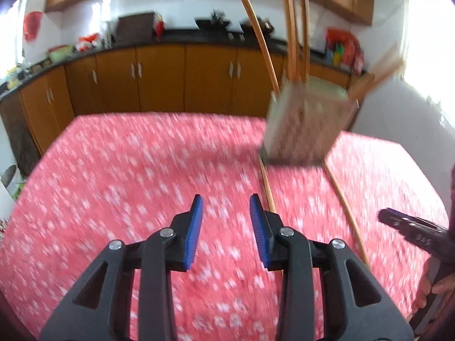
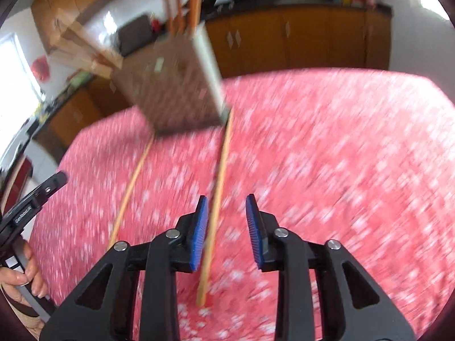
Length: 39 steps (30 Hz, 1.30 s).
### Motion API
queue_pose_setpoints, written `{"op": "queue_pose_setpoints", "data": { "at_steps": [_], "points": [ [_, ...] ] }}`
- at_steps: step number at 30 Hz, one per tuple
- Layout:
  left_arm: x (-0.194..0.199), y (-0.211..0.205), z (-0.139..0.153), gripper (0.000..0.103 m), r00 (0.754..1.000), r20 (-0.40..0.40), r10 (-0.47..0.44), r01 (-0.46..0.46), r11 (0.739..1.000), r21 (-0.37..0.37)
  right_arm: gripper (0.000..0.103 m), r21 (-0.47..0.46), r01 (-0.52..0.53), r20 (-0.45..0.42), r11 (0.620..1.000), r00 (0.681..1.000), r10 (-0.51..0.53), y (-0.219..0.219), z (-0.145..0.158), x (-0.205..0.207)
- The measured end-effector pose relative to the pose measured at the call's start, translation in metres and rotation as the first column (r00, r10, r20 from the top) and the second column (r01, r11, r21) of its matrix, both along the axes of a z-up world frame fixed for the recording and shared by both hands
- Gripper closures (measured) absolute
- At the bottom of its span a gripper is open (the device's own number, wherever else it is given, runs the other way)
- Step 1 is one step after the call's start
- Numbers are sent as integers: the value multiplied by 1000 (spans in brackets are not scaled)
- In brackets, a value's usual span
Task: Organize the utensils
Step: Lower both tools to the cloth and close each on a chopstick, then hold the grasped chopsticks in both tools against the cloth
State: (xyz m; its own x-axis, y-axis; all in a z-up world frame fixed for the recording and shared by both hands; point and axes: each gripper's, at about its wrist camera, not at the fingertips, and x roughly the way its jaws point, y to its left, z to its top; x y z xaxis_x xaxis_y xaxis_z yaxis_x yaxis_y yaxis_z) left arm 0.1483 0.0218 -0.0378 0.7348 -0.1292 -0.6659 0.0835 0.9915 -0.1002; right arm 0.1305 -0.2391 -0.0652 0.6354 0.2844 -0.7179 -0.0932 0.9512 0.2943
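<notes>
A square brown utensil holder [image 1: 307, 125] stands on the red patterned tablecloth [image 1: 142, 170] with several wooden utensils [image 1: 293, 34] upright in it. Two long wooden sticks [image 1: 345, 207] lie on the cloth in front of it. My left gripper [image 1: 226, 221] is open and empty, left of the sticks. In the right wrist view the holder [image 2: 173, 85] is ahead to the left. My right gripper [image 2: 227, 224] is open, above the cloth, with one stick [image 2: 216, 207] lying between its fingers; the other stick [image 2: 133, 182] lies further left. Both views are motion-blurred.
Brown kitchen cabinets [image 1: 170, 76] with a dark countertop run behind the table, holding pots and bags. The right gripper's body [image 1: 412, 224] shows at the right edge of the left wrist view; the left gripper's body and hand [image 2: 25, 207] show at the left edge of the right wrist view.
</notes>
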Motion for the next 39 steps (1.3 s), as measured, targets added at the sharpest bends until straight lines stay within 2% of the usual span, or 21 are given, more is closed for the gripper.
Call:
{"op": "queue_pose_setpoints", "data": {
  "at_steps": [3,5,7,15,17,18,20,22,32,39],
  "points": [
    [-5,-9,-16,68,998,-45,-43,42,999,-19,75,-48,-42,-26,998,999,41,23,-17,-4],
    [-3,-17,-20,68,997,-59,-58,56,998,-23,79,-70,-45,-40,997,998,42,27,-21,1],
    [-3,-26,-25,68,995,-74,-74,73,997,-21,94,-95,-28,-31,995,999,25,25,-24,4],
    [2,-54,-50,68,981,-158,-111,116,993,20,95,-69,125,-33,990,991,-128,-20,-23,7],
    [3,-60,-56,71,978,-174,-113,124,991,50,95,-64,138,-34,988,990,-140,-27,-23,8],
    [3,-62,-59,80,977,-180,-113,125,990,59,95,-62,138,-33,988,990,-140,-30,-23,8],
    [3,-64,-61,87,980,-173,-101,118,989,91,95,-63,135,-31,989,990,-137,-30,-23,8],
    [6,-60,-61,94,981,-174,-84,102,990,98,95,-67,130,-27,989,991,-132,-29,-23,7],
    [45,3,-61,95,982,-170,81,-62,992,111,95,-98,105,-18,990,994,-107,-17,-24,31],
    [65,22,-59,92,983,-158,98,-82,991,104,95,-140,121,-13,983,992,-125,-18,-23,59]
  ]
}}
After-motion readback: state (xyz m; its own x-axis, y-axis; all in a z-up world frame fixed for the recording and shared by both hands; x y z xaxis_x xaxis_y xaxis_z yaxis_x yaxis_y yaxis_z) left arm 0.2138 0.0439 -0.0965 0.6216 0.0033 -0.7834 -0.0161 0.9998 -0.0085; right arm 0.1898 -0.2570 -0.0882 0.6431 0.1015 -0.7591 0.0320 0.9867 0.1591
